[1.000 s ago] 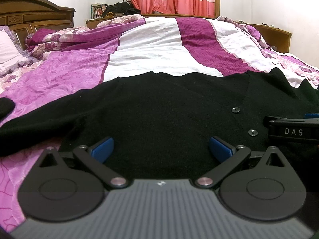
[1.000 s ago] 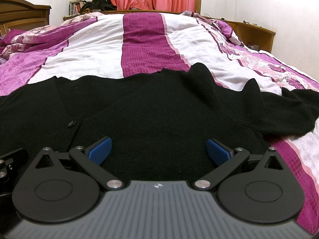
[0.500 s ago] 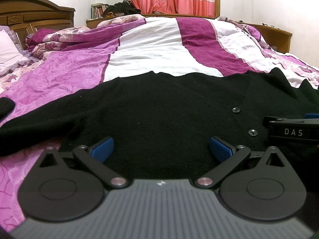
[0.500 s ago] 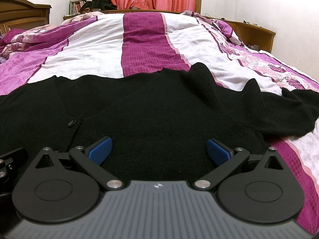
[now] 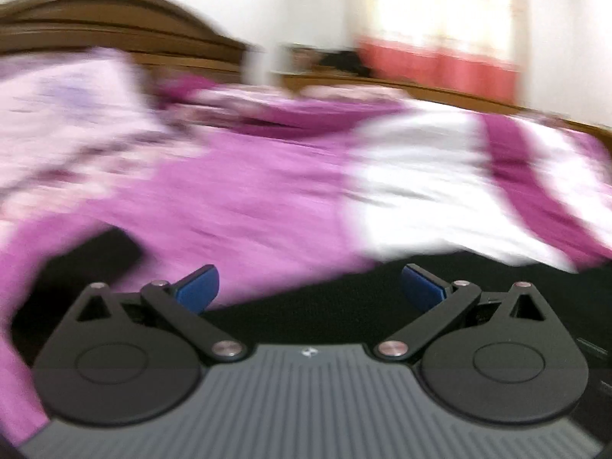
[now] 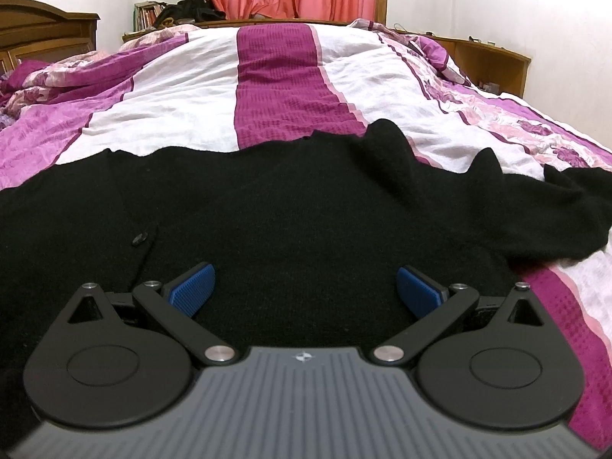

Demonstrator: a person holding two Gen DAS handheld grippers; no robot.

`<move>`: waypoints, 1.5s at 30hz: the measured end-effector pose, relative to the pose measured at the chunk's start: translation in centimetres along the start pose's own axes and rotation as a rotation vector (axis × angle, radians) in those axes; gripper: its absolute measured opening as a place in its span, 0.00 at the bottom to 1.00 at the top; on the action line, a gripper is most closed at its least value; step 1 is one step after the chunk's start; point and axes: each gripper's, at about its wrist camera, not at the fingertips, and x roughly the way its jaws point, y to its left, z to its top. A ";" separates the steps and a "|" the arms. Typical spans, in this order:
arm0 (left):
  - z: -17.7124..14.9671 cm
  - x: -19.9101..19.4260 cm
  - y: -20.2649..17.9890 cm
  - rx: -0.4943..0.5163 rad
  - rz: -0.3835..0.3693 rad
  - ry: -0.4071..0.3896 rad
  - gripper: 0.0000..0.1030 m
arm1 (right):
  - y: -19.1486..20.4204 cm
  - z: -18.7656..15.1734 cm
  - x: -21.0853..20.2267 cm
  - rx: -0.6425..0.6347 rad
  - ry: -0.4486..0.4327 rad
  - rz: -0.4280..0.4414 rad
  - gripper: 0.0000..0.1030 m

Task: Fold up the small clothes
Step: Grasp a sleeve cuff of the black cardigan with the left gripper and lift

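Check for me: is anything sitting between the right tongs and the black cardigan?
Nothing visible. The right tongs are open directly over the black cardigan, which lies spread on the bedspread. Only knit fabric shows between the blue pads.

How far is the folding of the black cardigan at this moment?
Done: the black cardigan lies spread flat on the striped bedcover, with a sleeve stretched out to the side. In hand: nothing yet; both the left tongs and the right tongs are open and empty. The left wrist view is blurred. Left: every fold, sleeves first probably.
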 end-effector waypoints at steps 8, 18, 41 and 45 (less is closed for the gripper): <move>-0.1 5.2 11.5 -0.081 0.388 0.242 0.77 | 0.9 0.1 0.4 -0.035 0.009 -0.019 1.00; 1.1 4.4 11.4 0.148 0.289 0.004 0.16 | 1.3 0.1 0.4 -0.059 0.012 -0.031 1.00; 0.0 -0.9 -8.5 0.184 -0.631 -0.022 0.17 | 0.6 0.4 1.0 -0.012 0.030 0.027 1.00; -2.2 -0.4 -9.6 0.273 -0.697 0.077 0.21 | 0.3 0.5 1.0 0.004 0.035 0.052 1.00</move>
